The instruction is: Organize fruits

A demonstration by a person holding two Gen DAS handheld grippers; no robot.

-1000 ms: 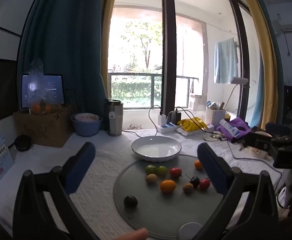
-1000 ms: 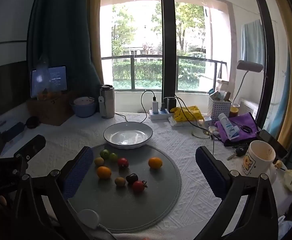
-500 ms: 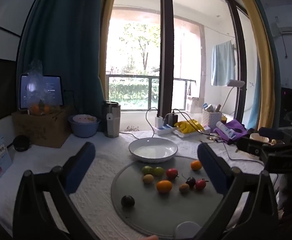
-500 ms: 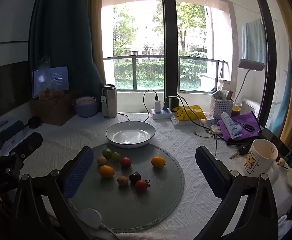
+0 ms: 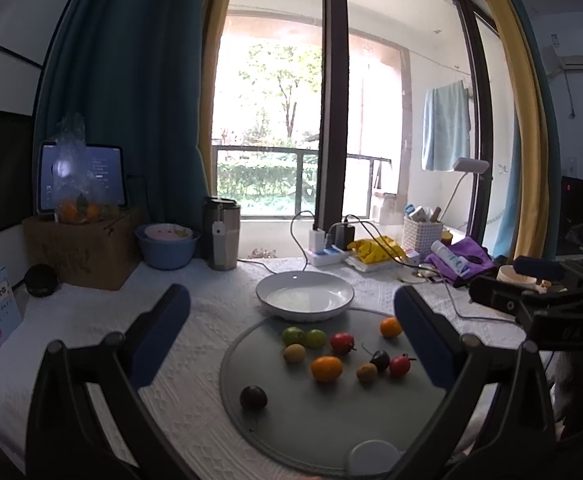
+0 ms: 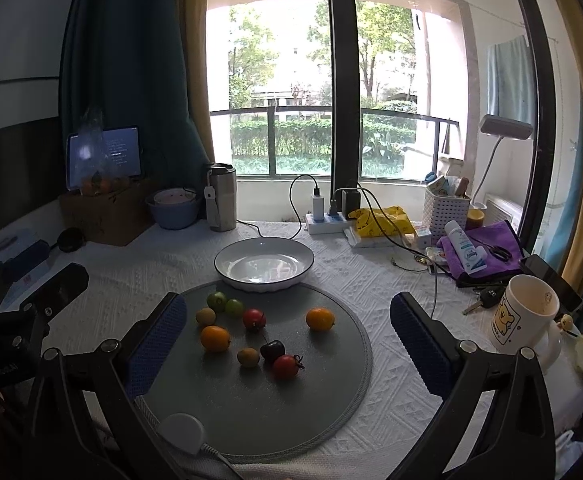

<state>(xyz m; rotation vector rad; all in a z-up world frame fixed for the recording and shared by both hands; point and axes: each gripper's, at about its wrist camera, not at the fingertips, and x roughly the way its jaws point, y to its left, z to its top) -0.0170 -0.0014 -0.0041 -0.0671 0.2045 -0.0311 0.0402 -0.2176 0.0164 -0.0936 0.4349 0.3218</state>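
Several small fruits lie on a round grey mat (image 5: 331, 432) (image 6: 291, 408): two green ones (image 6: 224, 303), two oranges (image 6: 215, 338) (image 6: 320, 319), red tomatoes (image 6: 254, 319) (image 6: 286, 366), dark plums (image 5: 253, 397) (image 6: 272, 350) and brownish ones. An empty white plate (image 5: 304, 295) (image 6: 264, 265) stands just behind the mat. My left gripper (image 5: 291, 332) is open and empty, above the mat's near left side. My right gripper (image 6: 287, 336) is open and empty, above the mat's front. Each gripper shows at the other view's edge.
A mug (image 6: 525, 312), keys, a purple cloth with a tube (image 6: 467, 250) and a white basket (image 6: 445, 210) crowd the right. A power strip with cables (image 6: 327, 220), a steel tumbler (image 6: 221, 198), a blue bowl (image 6: 173, 210) and a cardboard box (image 6: 107, 216) line the back. A white puck (image 6: 182, 432) lies on the mat's front.
Both grippers have drifted slightly; the scene shifts a little in each view. Both stay open and empty. The fruits have not moved.
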